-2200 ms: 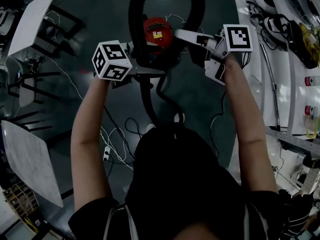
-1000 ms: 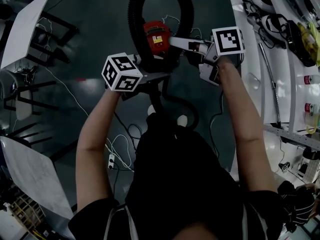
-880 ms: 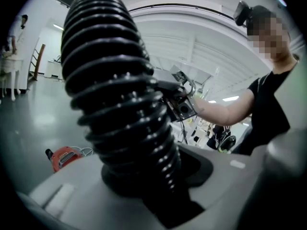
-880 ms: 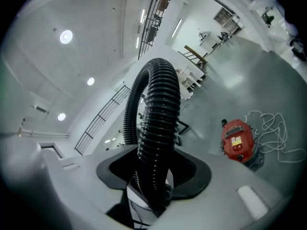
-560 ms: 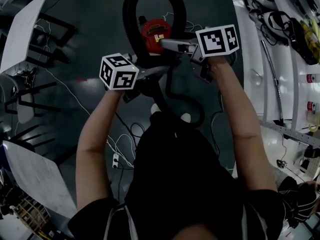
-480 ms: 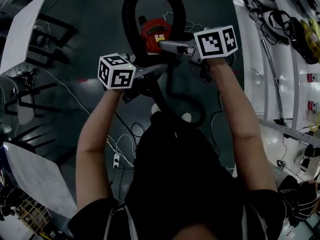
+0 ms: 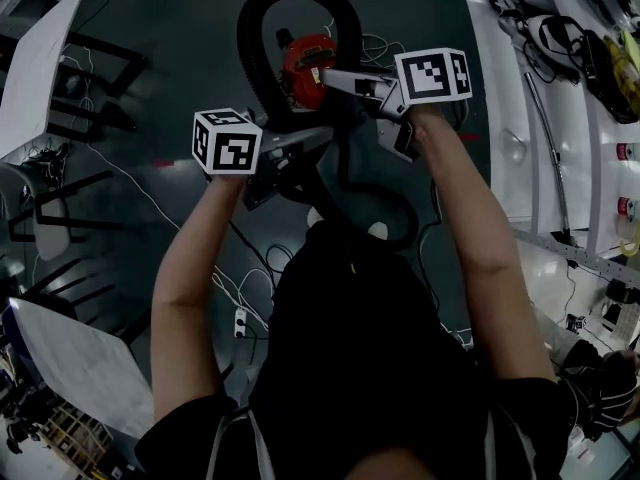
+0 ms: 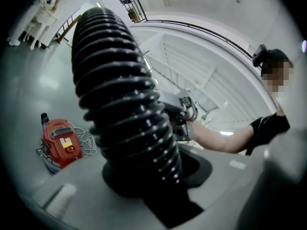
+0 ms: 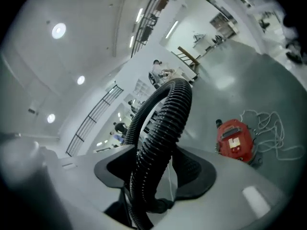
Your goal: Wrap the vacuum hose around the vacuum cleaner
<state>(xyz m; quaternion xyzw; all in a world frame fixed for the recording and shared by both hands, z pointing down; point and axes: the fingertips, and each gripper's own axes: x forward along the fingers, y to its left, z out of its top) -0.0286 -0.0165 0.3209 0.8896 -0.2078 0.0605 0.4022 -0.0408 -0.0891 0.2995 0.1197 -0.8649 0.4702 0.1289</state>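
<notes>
Slippage looms: my left gripper (image 7: pixel 318 138) clamps the black ribbed hose (image 7: pixel 262 28), but the jaws of my right gripper (image 7: pixel 335 78), just closing, don't yet pinch it, so it could spring off the red vacuum cleaner (image 7: pixel 305 63) at twelve o'clock.

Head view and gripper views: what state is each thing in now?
vacuum hose: bent in a loop around the cleaner's far side.
vacuum cleaner: resting on the floor, inside the loop.
left gripper: shut on the hose.
right gripper: jaws have just been closing; hose between them, not clamped.
</notes>
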